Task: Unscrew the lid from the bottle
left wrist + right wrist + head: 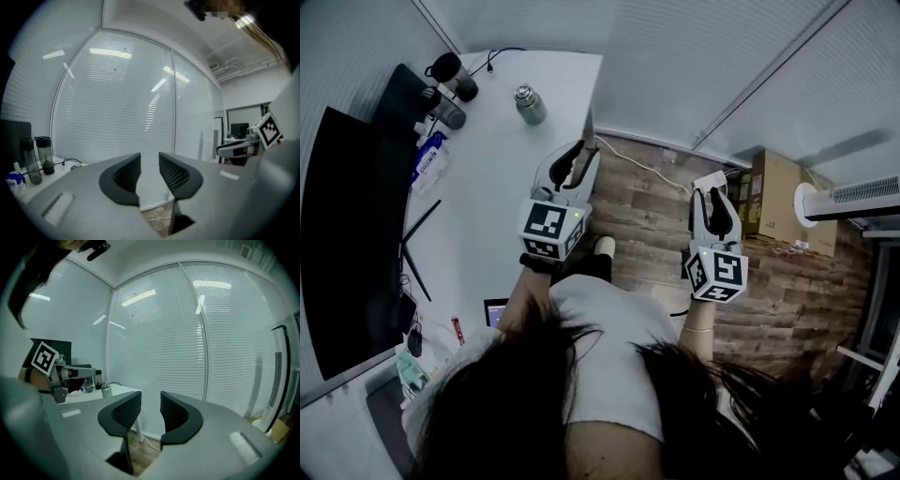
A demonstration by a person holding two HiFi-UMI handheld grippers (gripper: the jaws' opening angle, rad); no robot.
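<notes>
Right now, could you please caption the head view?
Left gripper and right gripper open, empty; steel bottle stands beyond on white desk.

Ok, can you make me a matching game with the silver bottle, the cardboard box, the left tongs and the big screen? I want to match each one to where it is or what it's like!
Things:
1. silver bottle
2. cardboard box
3. left tongs
4. monitor

Places or states:
A. on the wooden floor, by the wall
B. open, with nothing between
C. standing near the far end of the white table
D. black, along the table's left side

Pairs: 1-C, 2-A, 3-B, 4-D
</notes>
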